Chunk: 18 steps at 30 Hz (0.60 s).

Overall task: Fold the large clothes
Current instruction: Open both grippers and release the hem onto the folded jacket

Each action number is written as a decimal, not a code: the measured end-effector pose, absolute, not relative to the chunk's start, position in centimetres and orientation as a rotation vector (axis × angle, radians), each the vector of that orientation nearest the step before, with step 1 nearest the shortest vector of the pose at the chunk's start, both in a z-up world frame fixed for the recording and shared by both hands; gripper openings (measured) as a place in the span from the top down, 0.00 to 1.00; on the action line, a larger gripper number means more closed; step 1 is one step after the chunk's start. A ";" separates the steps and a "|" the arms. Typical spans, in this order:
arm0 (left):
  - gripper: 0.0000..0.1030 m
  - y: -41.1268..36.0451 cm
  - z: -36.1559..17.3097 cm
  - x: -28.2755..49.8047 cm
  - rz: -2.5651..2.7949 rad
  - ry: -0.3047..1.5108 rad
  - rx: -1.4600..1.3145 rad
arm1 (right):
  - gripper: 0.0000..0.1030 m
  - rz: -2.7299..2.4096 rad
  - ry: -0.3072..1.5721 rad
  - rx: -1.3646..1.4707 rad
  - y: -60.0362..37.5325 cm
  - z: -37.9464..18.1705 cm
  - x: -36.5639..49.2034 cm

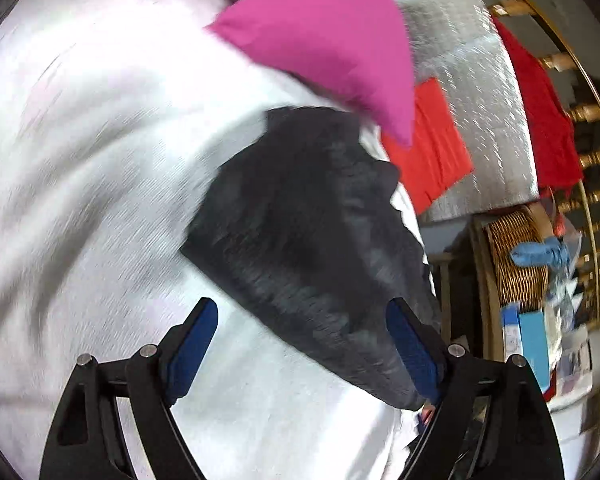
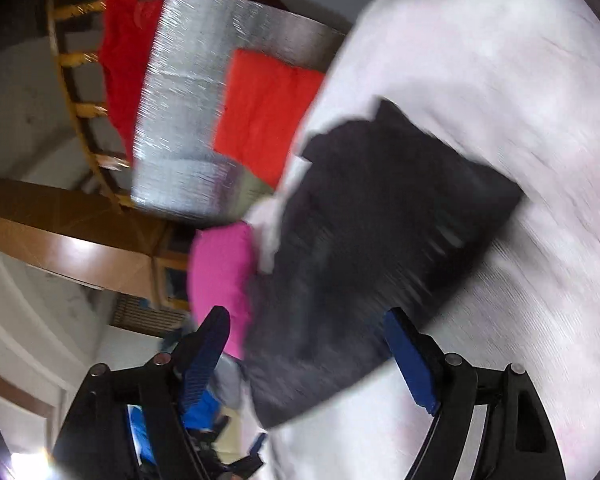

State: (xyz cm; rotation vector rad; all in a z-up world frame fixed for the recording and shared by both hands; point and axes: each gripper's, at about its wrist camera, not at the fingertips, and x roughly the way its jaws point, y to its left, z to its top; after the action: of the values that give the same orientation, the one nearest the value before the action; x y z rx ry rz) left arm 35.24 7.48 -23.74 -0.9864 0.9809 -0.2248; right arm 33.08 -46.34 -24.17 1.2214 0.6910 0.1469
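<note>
Covering most of both views, one white sheet [image 1: 100, 160] is seen, with one dark folded garment [image 1: 300, 240] lying on it near its edge. One pink cushion [image 1: 328, 40] and two red cloths are counted. No writing can be read. Left gripper [image 1: 302, 344] and right gripper [image 2: 306, 356] are spread apart, clamping nothing.

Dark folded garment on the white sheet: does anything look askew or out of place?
The dark grey folded garment lies near the edge of the white bed sheet, its outline uneven rather than square. A bright pink pillow sits beside it. Motion blur hides finer detail; nothing looks spilled or damaged.
</note>
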 end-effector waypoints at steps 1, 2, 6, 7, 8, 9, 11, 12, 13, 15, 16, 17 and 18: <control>0.16 7.6 -24.2 35.3 -0.204 0.979 -0.997 | 0.20 0.116 0.708 1.240 -46.3 -25.2 32.8; 0.16 7.8 -24.5 35.4 -0.191 0.974 -0.998 | 0.20 0.085 0.716 1.241 -46.5 -25.8 32.8; 0.16 8.3 -26.9 37.2 -0.139 0.972 -1.082 | 0.20 -0.026 0.710 1.250 -48.2 -27.6 33.6; 0.16 8.5 -27.2 37.5 -0.136 0.960 -1.103 | 0.20 -0.037 0.693 1.248 -48.6 -27.7 33.9; 0.16 8.6 -27.3 37.9 -0.128 0.939 -1.119 | 0.20 -0.050 0.666 1.243 -49.1 -27.6 34.3; 0.16 8.8 -27.2 38.5 -0.118 0.910 -1.127 | 0.20 -0.059 0.634 1.245 -49.5 -27.6 34.6; 0.16 8.9 -27.3 39.0 -0.110 0.881 -1.131 | 0.20 -0.061 0.601 1.266 -50.2 -27.9 35.3; 0.16 8.9 -27.3 39.2 -0.105 0.857 -1.134 | 0.20 -0.063 0.604 1.267 -50.4 -28.1 35.8; 0.17 8.9 -27.5 39.2 -0.106 0.842 -1.133 | 0.20 -0.064 0.599 1.259 -50.3 -28.0 36.2; 0.18 8.7 -27.1 39.5 -0.108 0.820 -1.121 | 0.22 -0.060 0.586 1.222 -50.1 -27.6 37.1; 0.22 8.6 -26.9 39.5 -0.109 0.806 -1.102 | 0.27 -0.066 0.596 1.194 -49.9 -27.6 37.5; 0.40 8.5 -26.8 39.8 -0.107 0.800 -1.092 | 0.48 -0.088 0.617 1.173 -49.4 -27.3 38.6; 0.50 8.3 -26.6 40.0 -0.096 0.798 -1.064 | 0.55 -0.095 0.633 1.165 -49.4 -27.4 38.8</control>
State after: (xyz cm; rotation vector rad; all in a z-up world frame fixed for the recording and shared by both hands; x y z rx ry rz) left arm 40.04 8.34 -26.63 -1.0638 0.7982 -0.0962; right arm 38.76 -49.37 -27.41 1.1652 0.6330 -0.0945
